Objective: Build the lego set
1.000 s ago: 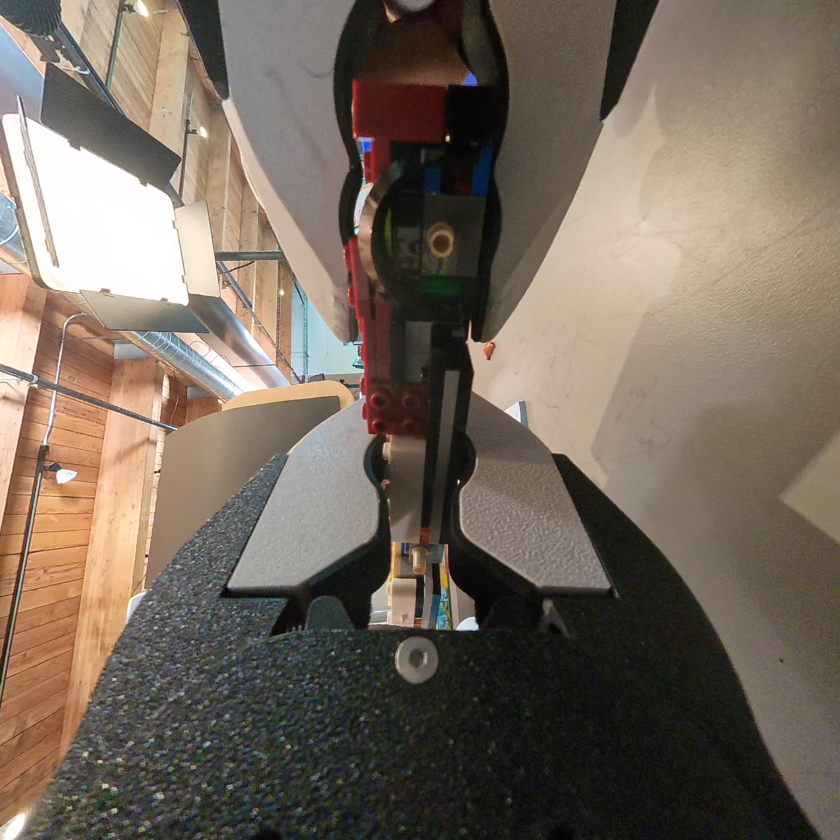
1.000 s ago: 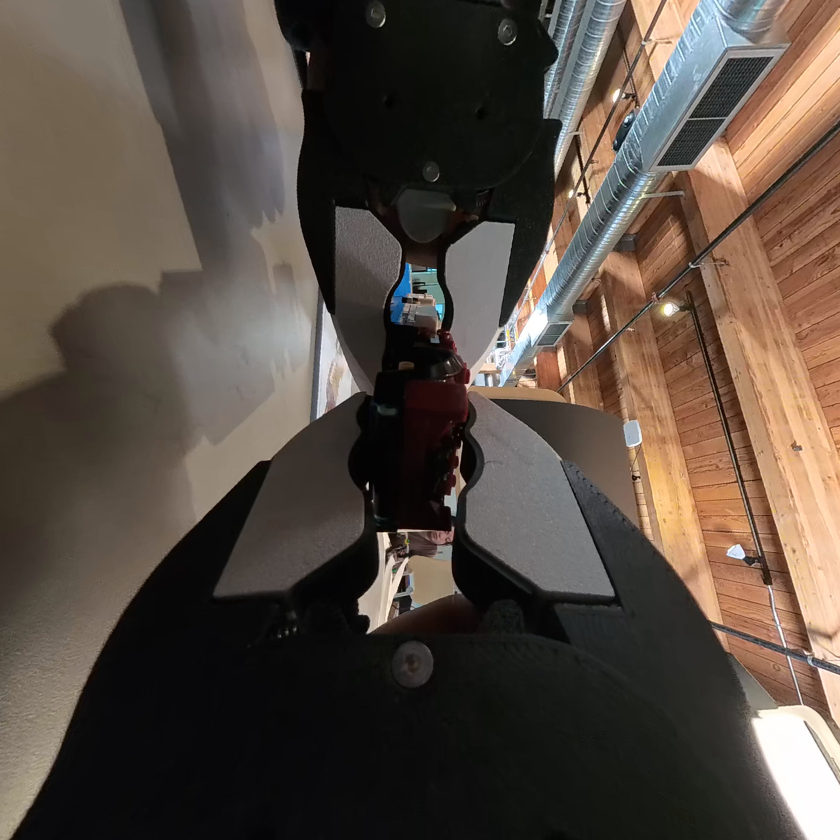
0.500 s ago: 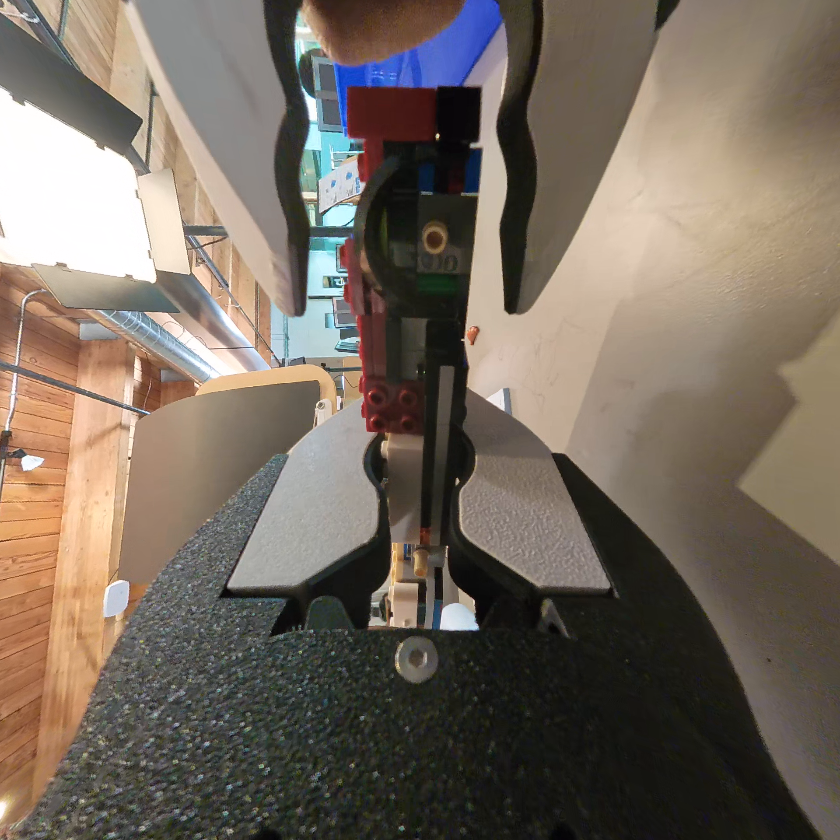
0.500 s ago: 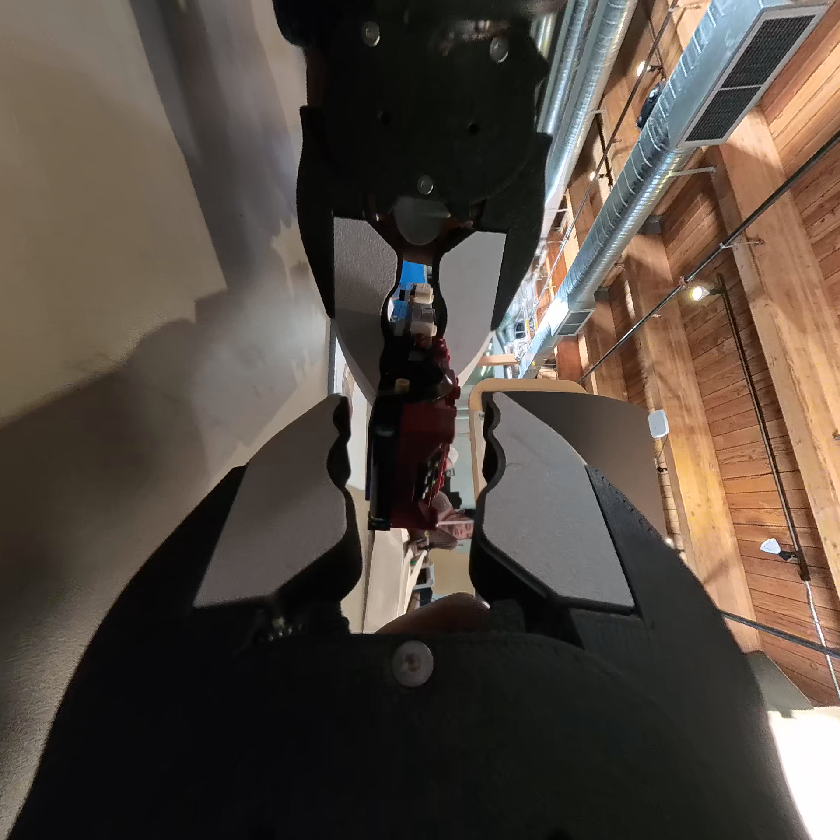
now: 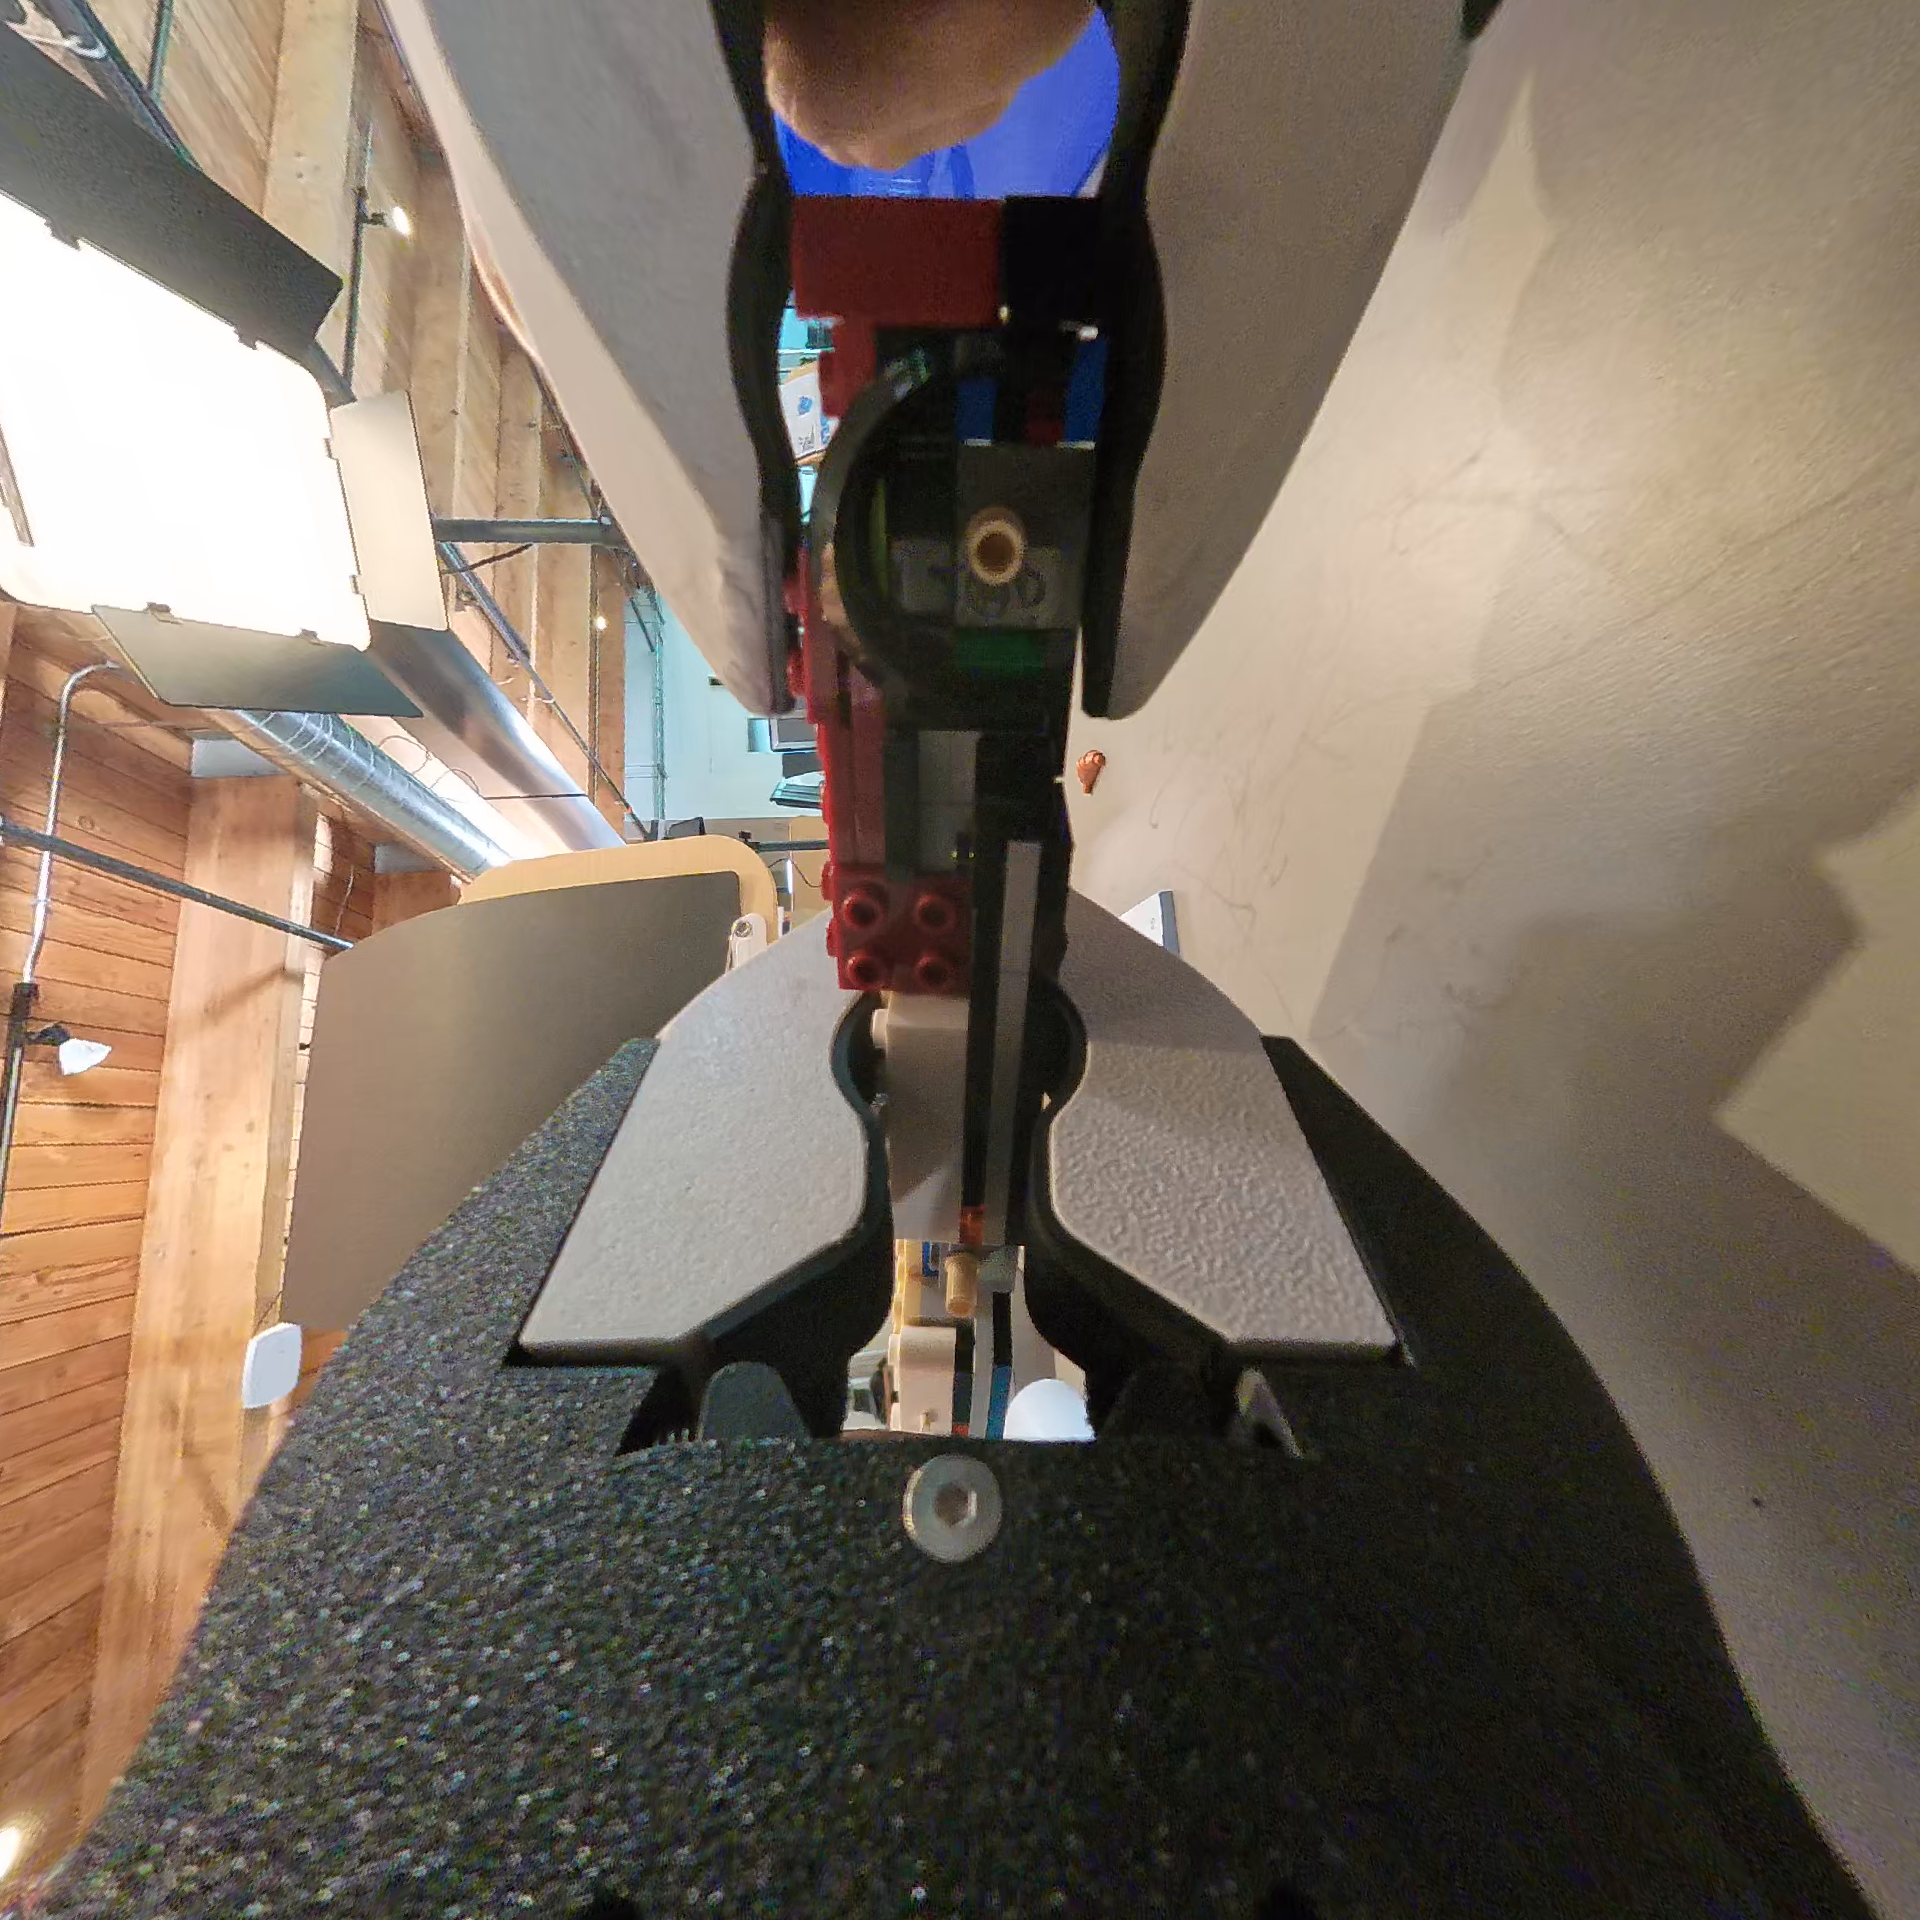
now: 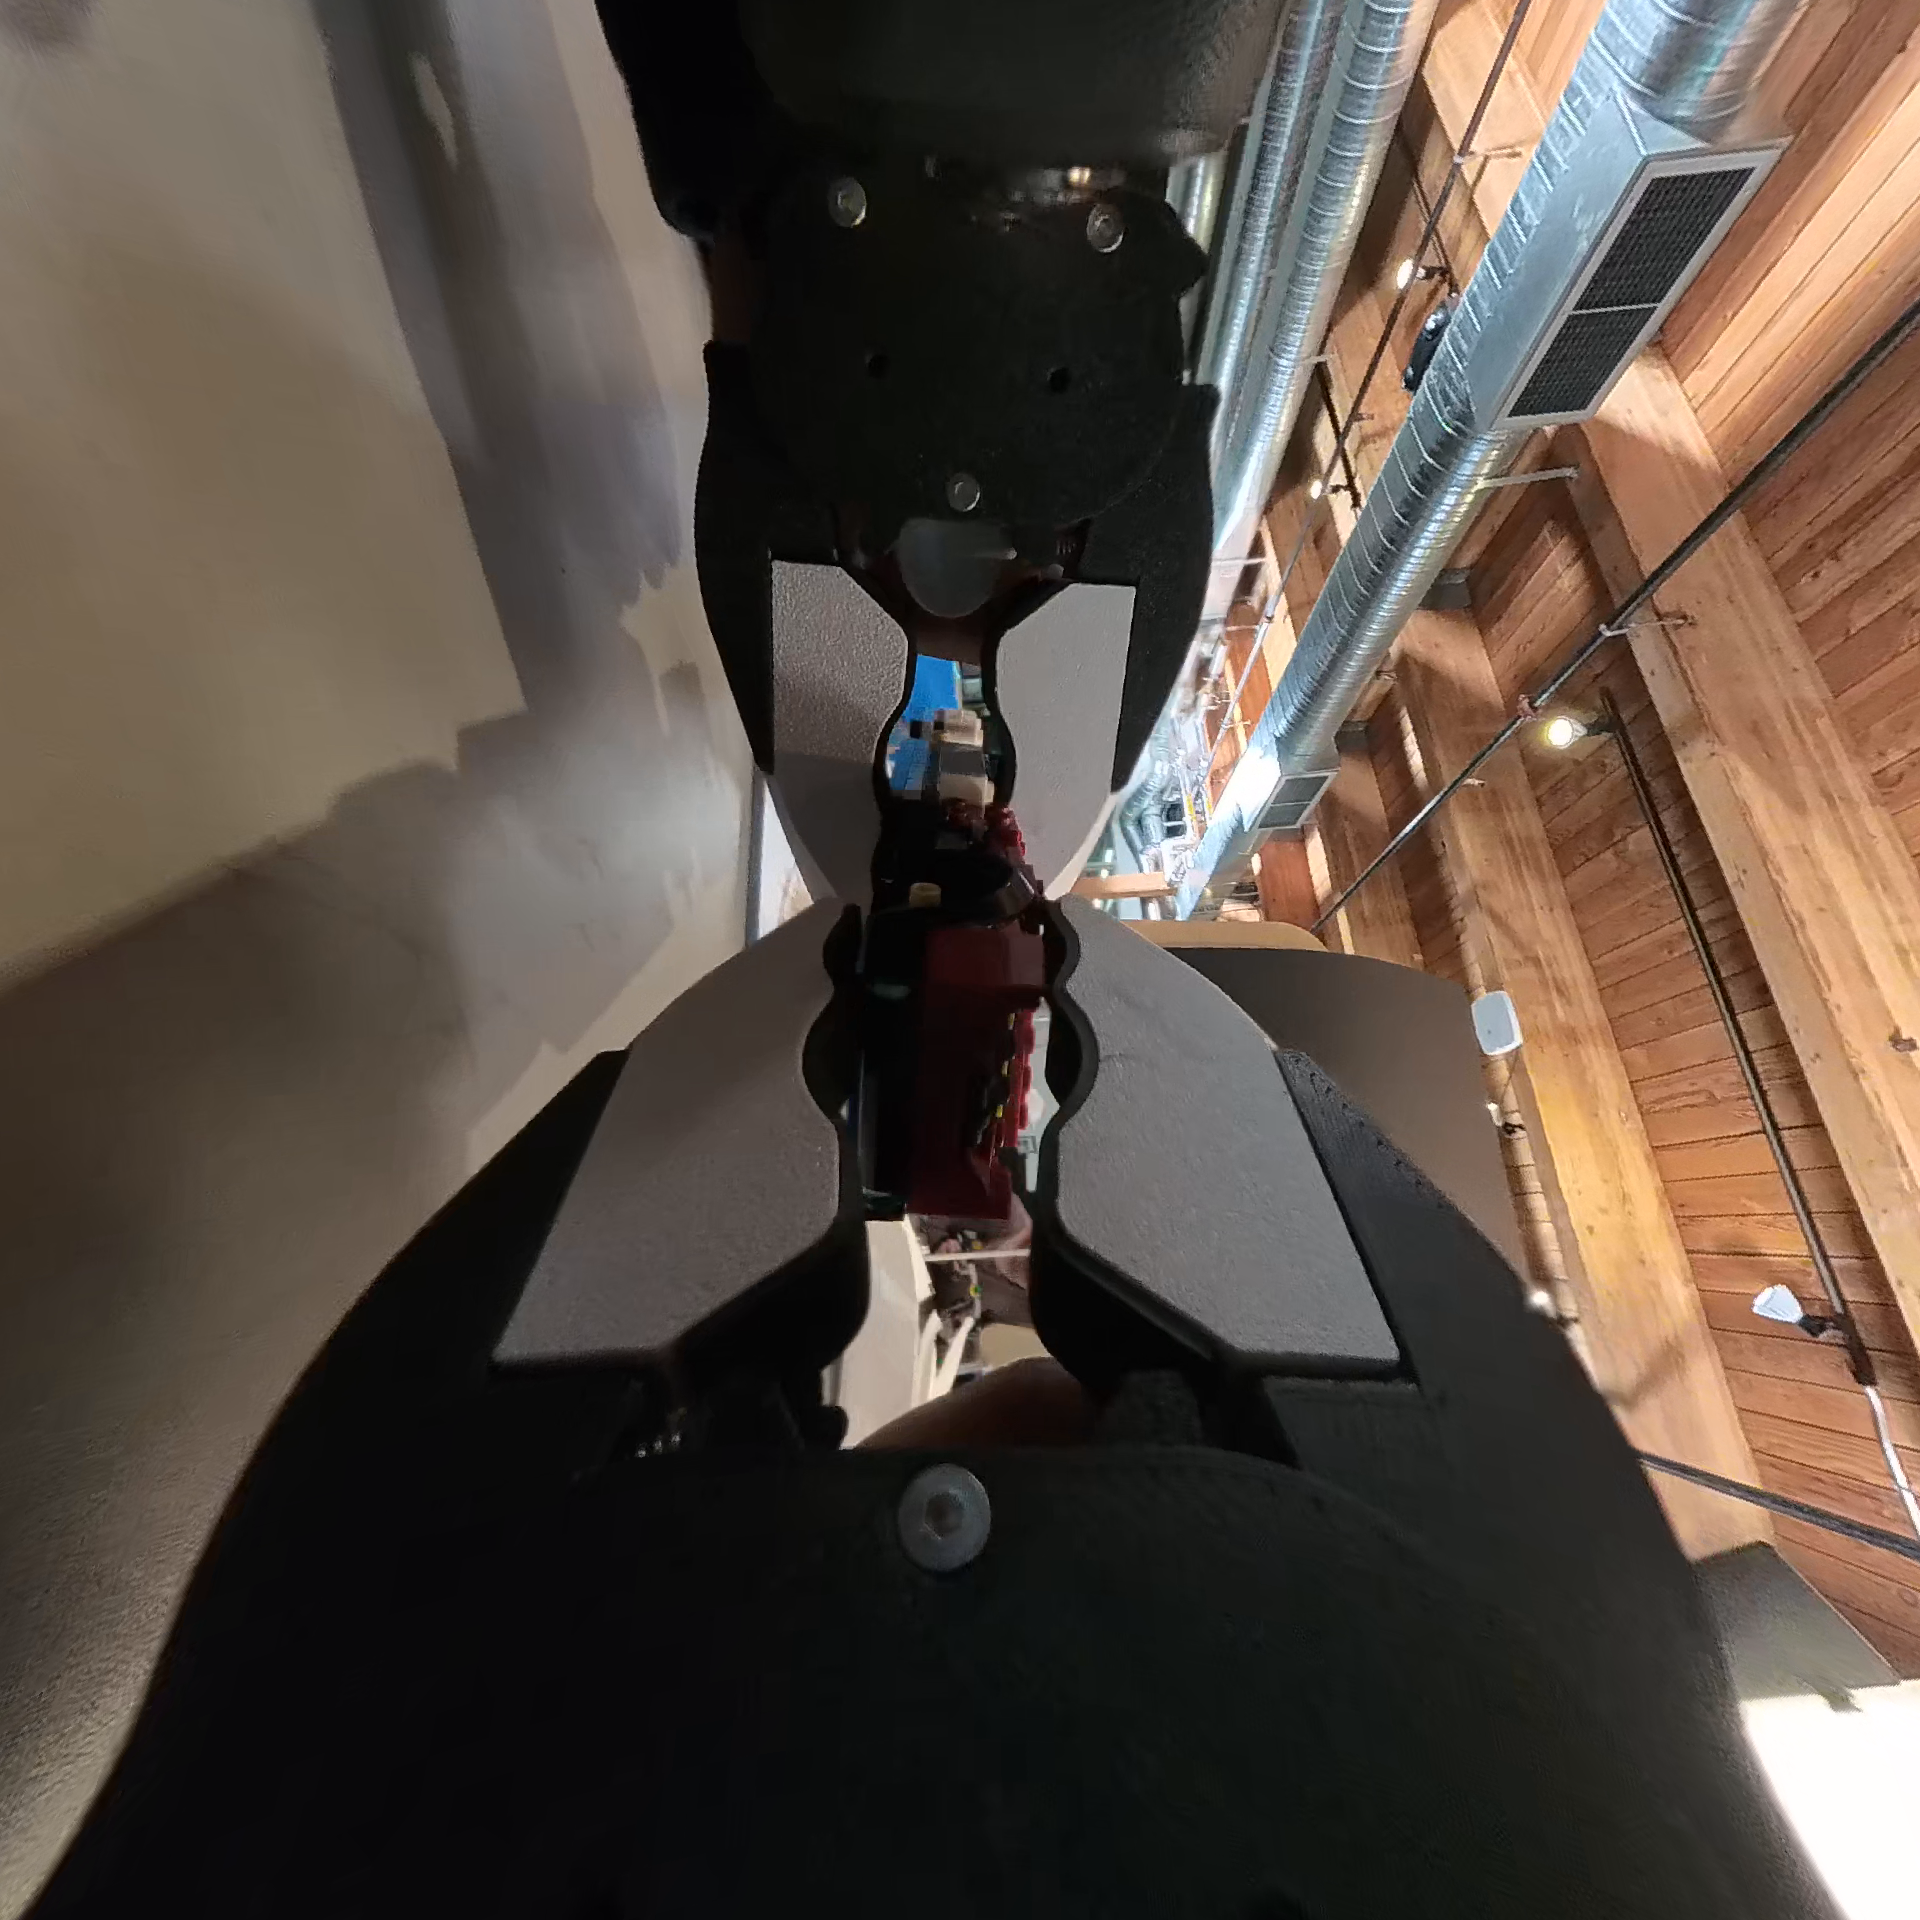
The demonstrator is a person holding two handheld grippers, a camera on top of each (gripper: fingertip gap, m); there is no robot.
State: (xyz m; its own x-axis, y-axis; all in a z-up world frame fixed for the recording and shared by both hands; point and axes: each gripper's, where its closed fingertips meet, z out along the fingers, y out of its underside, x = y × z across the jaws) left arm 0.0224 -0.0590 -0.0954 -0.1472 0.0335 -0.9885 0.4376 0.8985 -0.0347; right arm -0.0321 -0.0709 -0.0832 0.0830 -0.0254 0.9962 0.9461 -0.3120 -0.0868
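My left gripper [image 5: 961,1049] and right gripper [image 6: 951,935] both clamped one red-and-black brick model [image 5: 935,623], cream table [image 5: 1558,520] beside them, wood-plank wall [image 6: 1714,831] and silver duct [image 6: 1403,468] beyond.

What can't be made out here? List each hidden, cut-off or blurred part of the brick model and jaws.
- Brick model, left wrist view: its near end is sunk between the left gripper jaws; its far sides are covered by the right gripper.
- Brick model, right wrist view: in shadow, details lost; a mosaic patch covers its far end.
- Right gripper, left wrist view: body cut off by the top edge.
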